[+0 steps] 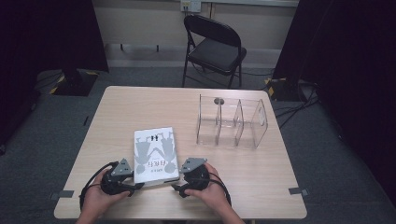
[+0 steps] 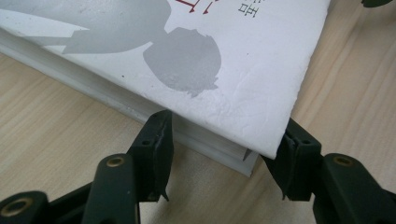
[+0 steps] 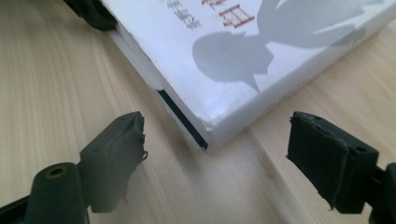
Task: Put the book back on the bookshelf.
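A white book (image 1: 155,154) with grey figures on its cover lies flat near the front of the wooden table (image 1: 261,177). My left gripper (image 1: 136,185) is at the book's near left corner. In the left gripper view the book (image 2: 210,60) has that corner between the jaws of the left gripper (image 2: 225,128), and both pads touch its edges. My right gripper (image 1: 177,186) sits at the near right corner. In the right gripper view the right gripper (image 3: 217,128) stands open, its jaws apart from the corner of the book (image 3: 261,51).
A clear plastic organizer (image 1: 231,122) with upright dividers stands at the back right of the table. A black folding chair (image 1: 215,46) is beyond the far edge. Bare wood lies left of the book and along the front edge.
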`<state>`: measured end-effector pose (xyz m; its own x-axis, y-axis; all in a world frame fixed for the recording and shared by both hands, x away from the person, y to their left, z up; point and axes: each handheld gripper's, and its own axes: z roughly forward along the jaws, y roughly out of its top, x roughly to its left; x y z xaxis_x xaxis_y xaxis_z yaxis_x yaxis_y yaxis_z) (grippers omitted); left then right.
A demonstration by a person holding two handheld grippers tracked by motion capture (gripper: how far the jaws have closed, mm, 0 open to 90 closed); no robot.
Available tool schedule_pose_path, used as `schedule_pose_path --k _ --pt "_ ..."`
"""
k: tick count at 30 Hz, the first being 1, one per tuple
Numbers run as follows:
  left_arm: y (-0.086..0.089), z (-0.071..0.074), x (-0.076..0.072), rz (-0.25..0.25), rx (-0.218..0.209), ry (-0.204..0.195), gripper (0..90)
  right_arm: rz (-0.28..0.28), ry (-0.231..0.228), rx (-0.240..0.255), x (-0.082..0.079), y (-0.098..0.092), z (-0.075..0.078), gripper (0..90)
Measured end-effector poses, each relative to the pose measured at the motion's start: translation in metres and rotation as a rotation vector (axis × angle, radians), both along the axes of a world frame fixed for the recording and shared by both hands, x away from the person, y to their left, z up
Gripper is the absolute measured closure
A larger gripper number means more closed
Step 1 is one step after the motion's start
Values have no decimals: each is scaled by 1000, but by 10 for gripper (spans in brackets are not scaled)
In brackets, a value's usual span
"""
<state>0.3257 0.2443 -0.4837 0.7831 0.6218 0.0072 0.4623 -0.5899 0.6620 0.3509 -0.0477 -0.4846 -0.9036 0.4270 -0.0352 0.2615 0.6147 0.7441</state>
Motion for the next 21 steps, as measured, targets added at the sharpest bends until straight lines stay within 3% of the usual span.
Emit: schedule_pose_path --k 5,11,15,16,21 --pt "-2 5 -1 10 28 -3 489 17 -22 3 -2 2 7 177" --pt "-2 12 -1 20 13 -3 517 41 -26 19 -5 10 11 171" --pt "-2 16 -1 41 -25 4 537 38 -43 7 -2 16 15 167" --pt "-2 16 0 34 -8 8 538 39 -43 9 -1 18 16 167" --pt "-2 19 0 33 -2 6 540 50 -46 12 2 24 17 164"
